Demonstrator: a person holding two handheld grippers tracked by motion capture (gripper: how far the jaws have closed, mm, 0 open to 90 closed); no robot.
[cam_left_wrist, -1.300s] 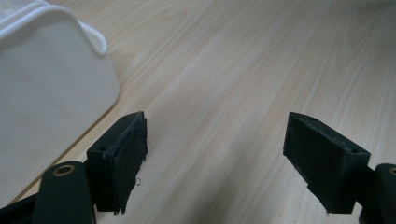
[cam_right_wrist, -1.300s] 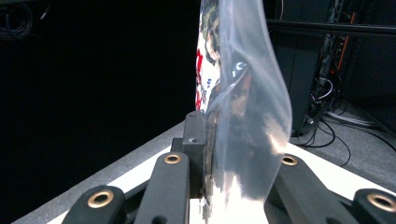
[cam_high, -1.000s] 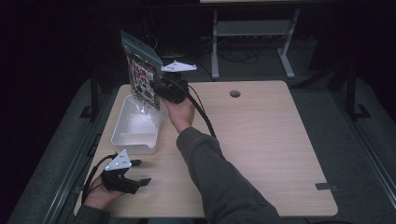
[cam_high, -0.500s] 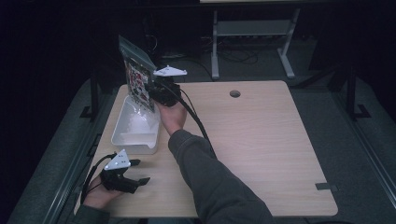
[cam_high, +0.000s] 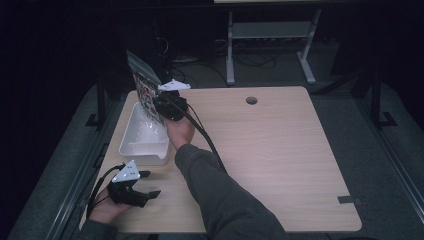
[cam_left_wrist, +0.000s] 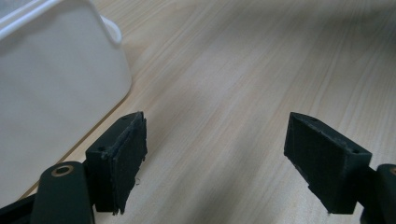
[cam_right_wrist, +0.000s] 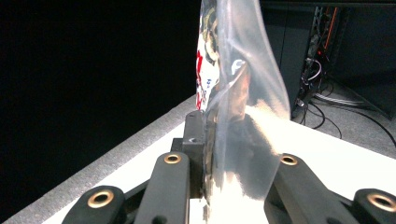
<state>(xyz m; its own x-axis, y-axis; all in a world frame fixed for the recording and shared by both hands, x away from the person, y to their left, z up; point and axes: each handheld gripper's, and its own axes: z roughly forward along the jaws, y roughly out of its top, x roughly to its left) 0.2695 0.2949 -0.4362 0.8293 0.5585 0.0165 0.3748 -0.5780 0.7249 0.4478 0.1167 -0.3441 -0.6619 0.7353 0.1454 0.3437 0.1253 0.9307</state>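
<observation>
A clear plastic bag (cam_high: 144, 89) with a printed colourful pack inside stands upright over the far end of a white bin (cam_high: 145, 159) at the table's left side. My right gripper (cam_high: 158, 107) is shut on the bag's lower edge. In the right gripper view the bag (cam_right_wrist: 238, 93) rises between the two black jaws of that gripper (cam_right_wrist: 223, 140), which pinch it. My left gripper (cam_high: 150, 183) rests low on the table near the front left corner, just in front of the bin. Its jaws stand wide apart with bare wood between them (cam_left_wrist: 215, 158), and the bin's wall (cam_left_wrist: 56, 84) is close by.
The wooden table (cam_high: 280, 150) has a round cable hole (cam_high: 251, 100) at the back. The right forearm in a grey sleeve (cam_high: 220, 195) crosses the table's front middle. A metal stand (cam_high: 270, 35) and cables lie on the floor behind the table.
My right gripper has carried the bag leftward and lower, closer over the bin's far end. The left gripper has stayed where it was.
</observation>
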